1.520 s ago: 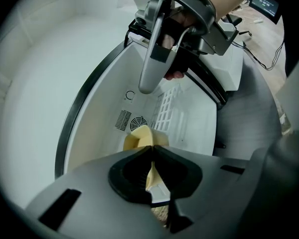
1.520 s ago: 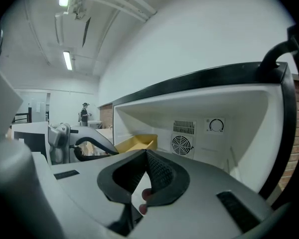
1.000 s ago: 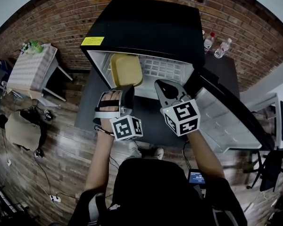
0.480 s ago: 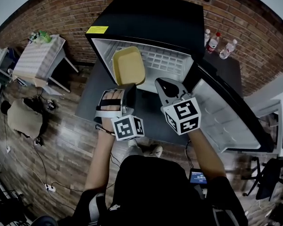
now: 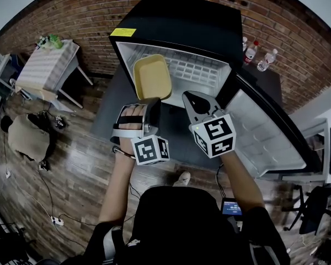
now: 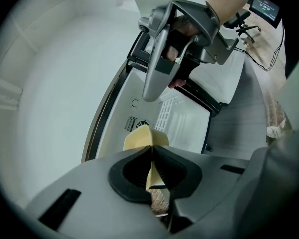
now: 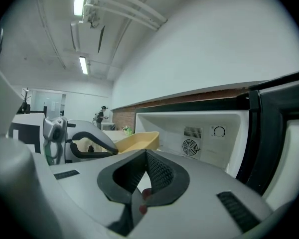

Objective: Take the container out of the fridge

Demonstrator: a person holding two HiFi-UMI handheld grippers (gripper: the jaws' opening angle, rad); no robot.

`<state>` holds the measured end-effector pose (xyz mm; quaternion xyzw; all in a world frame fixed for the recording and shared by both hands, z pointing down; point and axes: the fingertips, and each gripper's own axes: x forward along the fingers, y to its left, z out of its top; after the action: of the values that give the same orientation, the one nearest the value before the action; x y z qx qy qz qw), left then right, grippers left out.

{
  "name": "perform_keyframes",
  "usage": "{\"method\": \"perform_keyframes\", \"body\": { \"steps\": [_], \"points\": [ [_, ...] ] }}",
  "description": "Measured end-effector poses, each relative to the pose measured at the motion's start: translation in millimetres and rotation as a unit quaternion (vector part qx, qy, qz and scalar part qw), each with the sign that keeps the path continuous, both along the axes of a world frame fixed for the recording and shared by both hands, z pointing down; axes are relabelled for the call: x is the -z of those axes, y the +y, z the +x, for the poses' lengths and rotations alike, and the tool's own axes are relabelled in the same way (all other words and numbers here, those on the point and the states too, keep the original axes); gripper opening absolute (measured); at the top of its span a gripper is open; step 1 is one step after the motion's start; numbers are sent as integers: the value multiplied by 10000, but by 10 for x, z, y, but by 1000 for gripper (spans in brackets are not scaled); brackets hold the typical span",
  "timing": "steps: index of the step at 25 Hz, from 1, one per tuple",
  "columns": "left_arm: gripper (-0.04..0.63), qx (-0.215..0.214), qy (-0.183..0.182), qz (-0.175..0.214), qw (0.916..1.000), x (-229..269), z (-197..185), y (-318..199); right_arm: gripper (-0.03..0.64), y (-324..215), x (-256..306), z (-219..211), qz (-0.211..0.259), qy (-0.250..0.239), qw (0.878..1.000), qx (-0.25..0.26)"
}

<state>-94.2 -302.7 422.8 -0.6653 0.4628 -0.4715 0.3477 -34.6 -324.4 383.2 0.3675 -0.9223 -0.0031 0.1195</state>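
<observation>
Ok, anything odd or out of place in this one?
Nothing stands out. The left gripper is shut on the rim of the yellow container, in front of the open fridge; it looks empty, and nothing has spilled.

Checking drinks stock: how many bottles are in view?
3, all right of the fridge: a bottle at its edge, a red-capped bottle, and the rightmost bottle. Others may hide behind the fridge.

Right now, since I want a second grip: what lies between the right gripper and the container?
Nothing. The right gripper view shows a bare stretch from the right gripper to the container.
</observation>
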Motion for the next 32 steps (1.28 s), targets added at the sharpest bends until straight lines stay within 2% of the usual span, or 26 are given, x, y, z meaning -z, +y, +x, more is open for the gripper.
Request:
{"method": "perform_keyframes", "body": {
  "steps": [8, 32],
  "points": [
    [32, -259, -34, -7, 9997, 65, -145, 351, 40, 292, 96, -152, 22, -50, 9997, -254],
    [32, -847, -36, 144, 9963, 137, -568, 1673, 40, 1686, 212, -549, 282, 29, 9963, -812]
  ]
}}
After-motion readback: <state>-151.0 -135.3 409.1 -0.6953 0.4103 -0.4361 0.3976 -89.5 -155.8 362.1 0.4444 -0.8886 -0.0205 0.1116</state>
